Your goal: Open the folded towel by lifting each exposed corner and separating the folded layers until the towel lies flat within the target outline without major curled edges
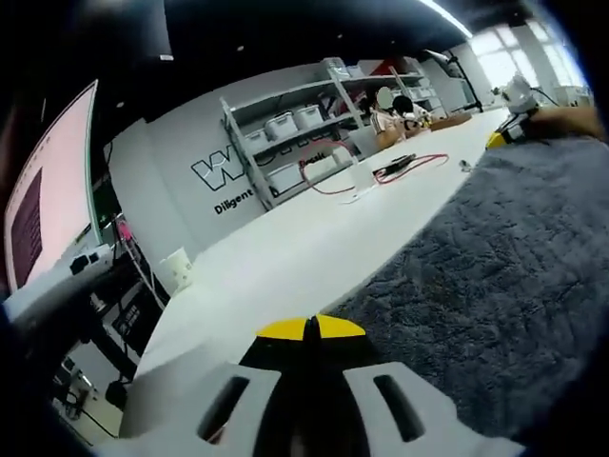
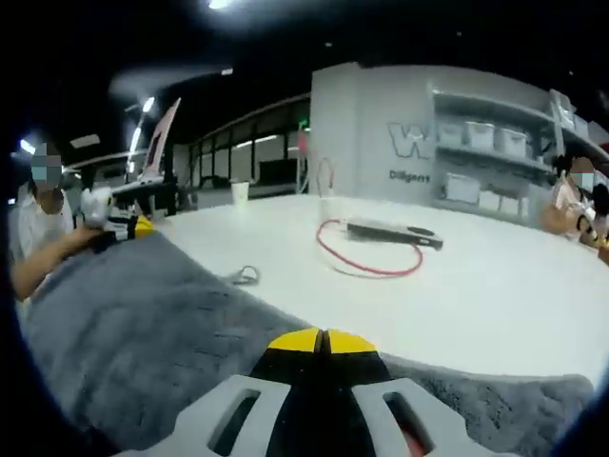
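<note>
Both claws, left gripper [image 1: 310,328] and right gripper [image 2: 324,340], sit pressed together at the fluffy grey towel [image 1: 495,276] edge; whether they pinch it is unclear, so draw corners outward evenly, low over the white table [image 2: 495,286].

towel [image 1: 495,276] grey | table [image 2: 495,286] white | cable [image 2: 366,262] red

One grey towel [image 2: 143,324] is lying on one white worktop [image 2: 495,295], and two grippers are showing: the left gripper [image 1: 311,328] and the right gripper [image 2: 324,341], each showing two yellow-tipped fingers [image 2: 297,340]. One red cable [image 2: 366,259] is curling beside one dark flat device [image 2: 395,232], one white cup [image 2: 240,192] is standing farther back, and one shelving rack [image 1: 285,133] is holding several white bins, too blurred for an exact count.
</note>
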`<state>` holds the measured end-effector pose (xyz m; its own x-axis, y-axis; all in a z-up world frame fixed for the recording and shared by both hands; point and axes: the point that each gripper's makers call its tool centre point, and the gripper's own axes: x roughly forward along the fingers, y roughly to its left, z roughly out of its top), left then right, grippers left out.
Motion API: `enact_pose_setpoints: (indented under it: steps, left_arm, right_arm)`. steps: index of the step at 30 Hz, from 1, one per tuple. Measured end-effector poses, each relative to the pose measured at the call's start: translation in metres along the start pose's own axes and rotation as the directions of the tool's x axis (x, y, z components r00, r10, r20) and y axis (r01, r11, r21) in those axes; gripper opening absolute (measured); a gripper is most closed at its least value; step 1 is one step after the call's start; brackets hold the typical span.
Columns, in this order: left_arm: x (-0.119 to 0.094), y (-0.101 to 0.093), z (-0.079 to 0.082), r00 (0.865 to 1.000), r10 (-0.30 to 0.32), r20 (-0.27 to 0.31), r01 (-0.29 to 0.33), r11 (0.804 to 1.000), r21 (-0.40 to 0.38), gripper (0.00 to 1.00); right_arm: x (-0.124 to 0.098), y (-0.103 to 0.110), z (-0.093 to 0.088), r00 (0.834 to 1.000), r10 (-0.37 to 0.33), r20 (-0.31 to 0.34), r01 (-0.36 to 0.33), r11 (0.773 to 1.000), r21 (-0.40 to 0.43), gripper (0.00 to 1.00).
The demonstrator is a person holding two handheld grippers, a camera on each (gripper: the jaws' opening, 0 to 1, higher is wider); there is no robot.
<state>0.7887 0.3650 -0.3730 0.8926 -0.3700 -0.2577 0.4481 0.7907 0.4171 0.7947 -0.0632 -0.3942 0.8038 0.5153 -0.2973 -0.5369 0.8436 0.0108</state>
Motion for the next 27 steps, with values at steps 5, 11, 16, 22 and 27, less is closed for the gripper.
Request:
enact_pose_setpoints:
  steps: [5,11,16,22,27]
  left_arm:
    - [-0.035,0.012,0.032,0.998,0.004,0.059,-0.005,1.0,0.011,0.01]
    - [-0.078,-0.003,0.053,0.988,-0.059,0.142,0.057,0.998,0.014,0.03]
    - [-0.109,-0.016,0.059,0.98,-0.045,0.193,0.027,0.995,0.095,0.11]
    - [-0.131,-0.056,0.041,0.974,-0.118,0.193,0.134,0.989,-0.071,0.1]
    - [-0.141,-0.078,0.007,0.984,-0.14,0.114,0.157,0.976,-0.151,0.1]
  right_arm:
    - [0.003,0.004,0.001,1.0,-0.014,0.009,0.014,0.999,-0.036,0.0]
    - [0.003,0.009,0.002,1.0,-0.026,0.018,0.027,0.997,-0.077,0.0]
    - [0.001,0.01,0.005,0.999,-0.029,0.02,0.031,0.996,-0.084,0.0]
    - [0.001,0.011,0.006,0.999,-0.037,0.025,0.039,0.995,-0.089,0.0]
    - [0.001,0.012,0.007,0.999,-0.046,0.027,0.048,0.994,-0.101,0.0]
